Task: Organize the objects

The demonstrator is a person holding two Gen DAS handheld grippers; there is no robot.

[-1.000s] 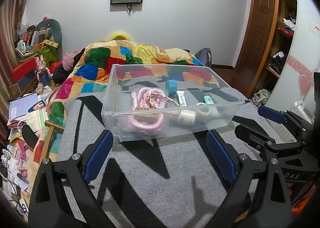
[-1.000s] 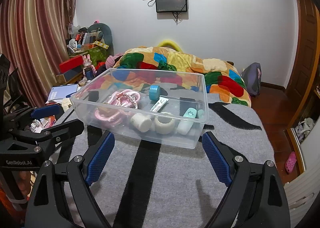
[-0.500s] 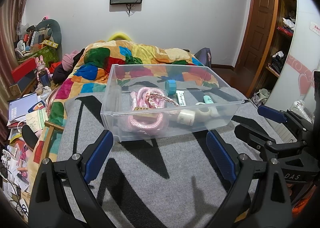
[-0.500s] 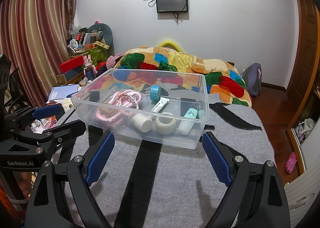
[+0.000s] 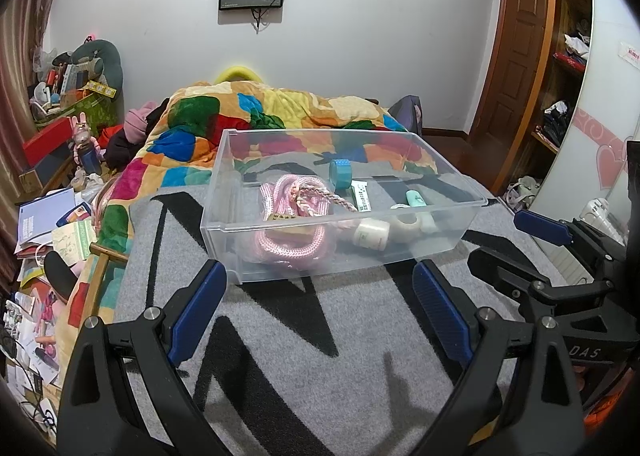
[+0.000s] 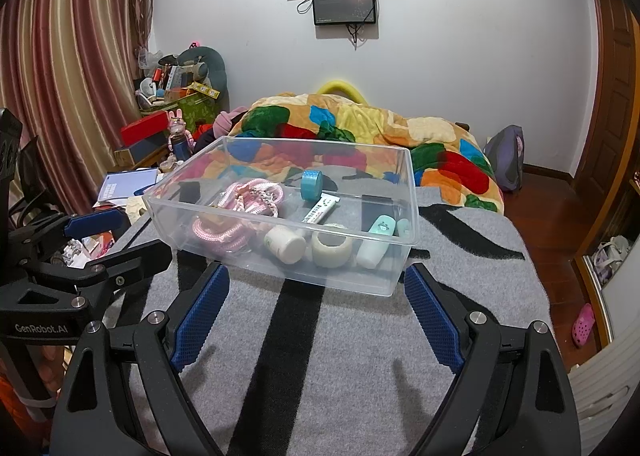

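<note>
A clear plastic bin (image 5: 440, 234) (image 6: 384, 272) sits on a grey and black striped blanket (image 5: 320, 356) (image 6: 340, 356). Inside lie a pink rope (image 5: 288, 244) (image 6: 224, 234), a blue tape roll (image 5: 340, 173) (image 6: 311, 184), a white tube (image 5: 362, 196) (image 6: 320, 210), a white bottle (image 5: 372, 234) (image 6: 285, 244), a white tape roll (image 5: 407, 222) (image 6: 331, 248) and a mint-capped bottle (image 5: 416, 200) (image 6: 375, 238). My left gripper (image 5: 320, 300) and right gripper (image 6: 318, 296) are both open and empty, just in front of the bin.
A colourful quilt (image 5: 280, 116) (image 6: 360, 124) covers the bed behind the bin. Cluttered papers and boxes (image 5: 48, 216) lie on the left. A wooden door (image 5: 516, 56) and shelves stand at the right. The other gripper shows at each view's edge.
Both grippers have barely moved; the bin looks very slightly closer. Nothing was taken hold of or let go.
</note>
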